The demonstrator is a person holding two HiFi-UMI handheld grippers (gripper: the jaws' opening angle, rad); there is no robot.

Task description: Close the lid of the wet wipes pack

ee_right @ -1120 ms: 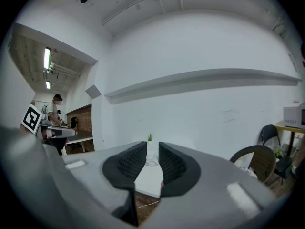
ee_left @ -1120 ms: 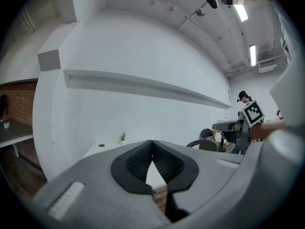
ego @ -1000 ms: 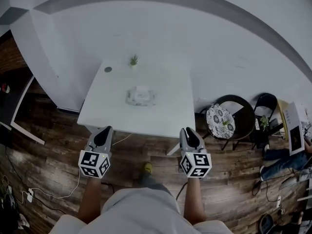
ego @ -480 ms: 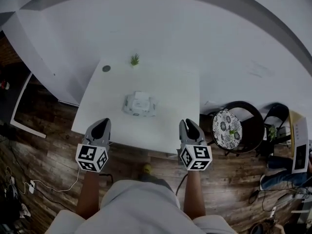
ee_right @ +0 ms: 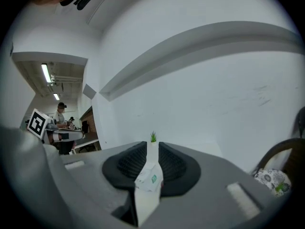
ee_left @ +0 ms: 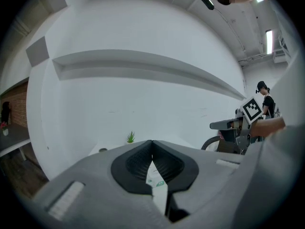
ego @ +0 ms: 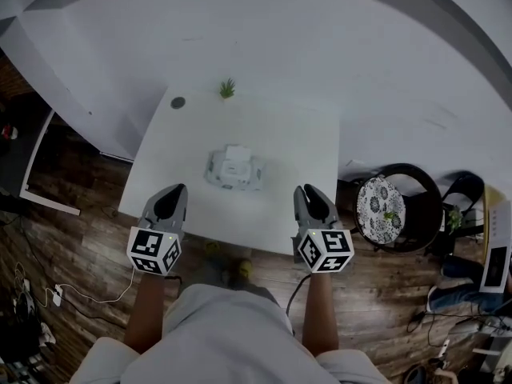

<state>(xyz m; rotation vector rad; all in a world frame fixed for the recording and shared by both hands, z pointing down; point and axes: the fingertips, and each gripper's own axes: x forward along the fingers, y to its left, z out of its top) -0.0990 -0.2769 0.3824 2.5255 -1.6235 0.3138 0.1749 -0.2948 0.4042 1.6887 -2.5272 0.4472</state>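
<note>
The wet wipes pack [ego: 234,172] lies in the middle of the white table [ego: 296,138]. Its white lid [ego: 234,152] looks flipped back toward the far side. My left gripper [ego: 172,190] hovers at the table's near edge, left of the pack, with its tips touching and nothing between them. My right gripper [ego: 307,192] is at the near right corner, its jaws a narrow gap apart and empty. In the left gripper view the pack [ee_left: 157,179] shows below the closed tips [ee_left: 152,142]. The right gripper view shows the pack [ee_right: 147,178] through the gap of that gripper [ee_right: 152,144].
A small green plant [ego: 228,89] and a dark round spot [ego: 178,102] sit at the table's far edge. A black chair with a patterned cushion [ego: 380,206] stands to the right. Wooden floor with cables lies around me, and a white wall rises behind the table.
Both grippers have moved forward from over the floor to the table's near edge. The table and pack now sit closer in the head view. The jaws look unchanged.
</note>
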